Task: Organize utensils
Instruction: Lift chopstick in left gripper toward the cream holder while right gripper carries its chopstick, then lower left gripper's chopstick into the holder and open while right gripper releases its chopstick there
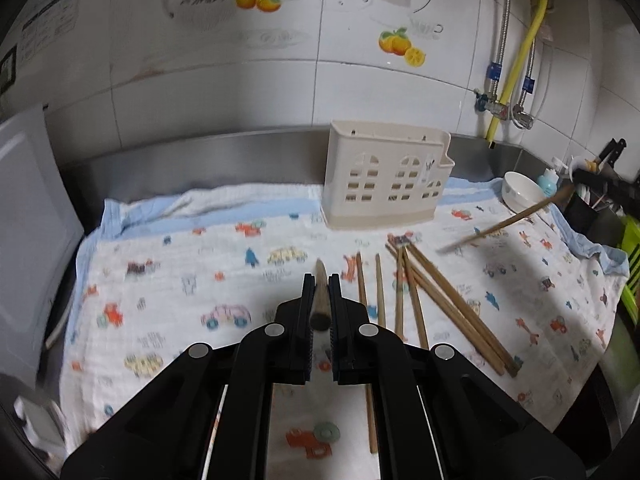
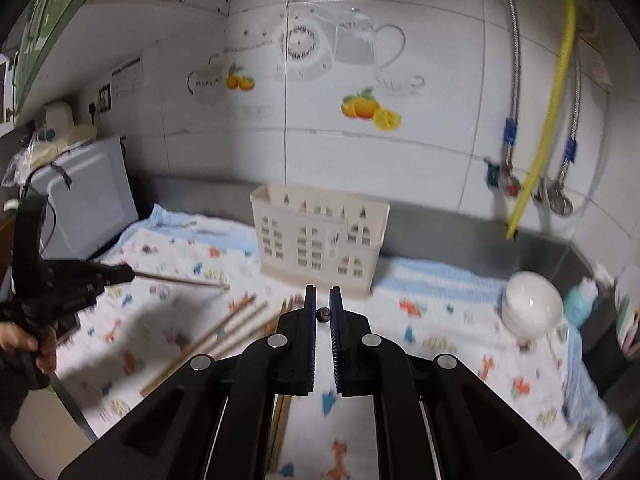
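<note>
We hold two black two-finger grippers above a counter covered by a white muslin cloth (image 1: 168, 280) printed with small coloured cars and edged in pale blue. Our left gripper (image 1: 322, 280) has its jaws pressed onto a single brown wooden chopstick (image 1: 320, 300), which points forward between the pads, thick end toward the camera; in the right wrist view the same gripper shows at the left edge with the stick jutting out sideways over the cloth, and a hand (image 2: 24, 344) grips its handle. Our right gripper (image 2: 323, 300) pinches another brown chopstick (image 2: 323, 315), seen end-on as a small dark round tip between the pads; from the left wrist view that stick (image 1: 504, 222) slants in blurred from the right, above the cloth. The loose wooden chopsticks (image 1: 432, 304) lie fanned on the cloth just to the right of our left gripper, some crossing each other. Beyond them, near the steel backsplash, stands the cream plastic utensil holder (image 1: 384, 176) with house-shaped window cut-outs, upright on the cloth. To its right sits a white ceramic bowl (image 1: 520, 192) at the cloth's far corner, with a pale blue bottle (image 1: 548, 182) just beside it. A yellow hose (image 1: 520, 56) runs down the white tiled wall (image 1: 160, 92).
</note>
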Action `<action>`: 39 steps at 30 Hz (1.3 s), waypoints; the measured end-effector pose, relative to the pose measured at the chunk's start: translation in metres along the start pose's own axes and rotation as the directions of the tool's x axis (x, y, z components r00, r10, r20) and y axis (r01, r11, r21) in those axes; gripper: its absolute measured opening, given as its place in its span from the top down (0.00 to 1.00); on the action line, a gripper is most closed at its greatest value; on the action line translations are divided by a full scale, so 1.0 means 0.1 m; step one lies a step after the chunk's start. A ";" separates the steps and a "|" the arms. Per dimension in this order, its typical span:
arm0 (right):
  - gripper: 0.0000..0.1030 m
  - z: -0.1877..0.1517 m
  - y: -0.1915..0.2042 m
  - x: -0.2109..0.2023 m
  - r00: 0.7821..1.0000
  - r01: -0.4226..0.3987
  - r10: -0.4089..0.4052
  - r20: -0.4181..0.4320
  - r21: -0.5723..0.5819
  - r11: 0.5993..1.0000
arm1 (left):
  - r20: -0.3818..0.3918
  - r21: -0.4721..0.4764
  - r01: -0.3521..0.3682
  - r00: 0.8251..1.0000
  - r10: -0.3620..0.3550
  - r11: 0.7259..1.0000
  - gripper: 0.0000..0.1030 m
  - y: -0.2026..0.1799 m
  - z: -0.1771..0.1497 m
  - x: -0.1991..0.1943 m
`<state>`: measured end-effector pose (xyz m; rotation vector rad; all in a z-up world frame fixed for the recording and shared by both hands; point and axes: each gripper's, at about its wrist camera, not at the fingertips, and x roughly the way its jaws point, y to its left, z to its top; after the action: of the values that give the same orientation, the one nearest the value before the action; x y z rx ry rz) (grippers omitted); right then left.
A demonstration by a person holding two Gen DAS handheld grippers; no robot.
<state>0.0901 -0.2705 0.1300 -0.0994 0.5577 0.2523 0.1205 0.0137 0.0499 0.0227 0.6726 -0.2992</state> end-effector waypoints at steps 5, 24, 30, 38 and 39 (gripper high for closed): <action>0.94 0.61 -0.16 -0.15 0.998 -0.006 0.007 0.061 -0.012 1.000 | 0.024 0.030 0.020 0.999 -0.021 0.999 0.95 -0.01 0.22 -0.06; 0.94 1.54 -0.67 0.44 0.974 0.046 -0.071 0.216 0.121 0.992 | 0.350 0.160 0.006 0.935 -0.063 0.987 0.95 -0.66 1.58 -0.50; 0.94 1.40 -0.72 0.83 0.988 0.023 -0.041 0.148 0.127 0.992 | 0.376 0.147 -0.029 0.926 -0.029 0.989 0.95 -0.74 1.87 -0.21; 0.93 1.23 -0.70 1.11 0.996 0.032 -0.041 0.075 0.110 0.993 | 0.214 0.077 0.022 0.976 -0.038 0.997 0.95 -0.58 1.92 0.48; 0.91 1.23 -0.70 1.09 0.996 0.031 -0.040 0.078 0.111 0.993 | 0.201 0.072 0.030 0.979 -0.043 0.997 0.94 -0.57 1.91 0.54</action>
<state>0.2611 -0.2957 0.1772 0.0073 0.4882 0.1899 0.2606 -0.0776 0.1709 0.0450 0.4609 -0.3548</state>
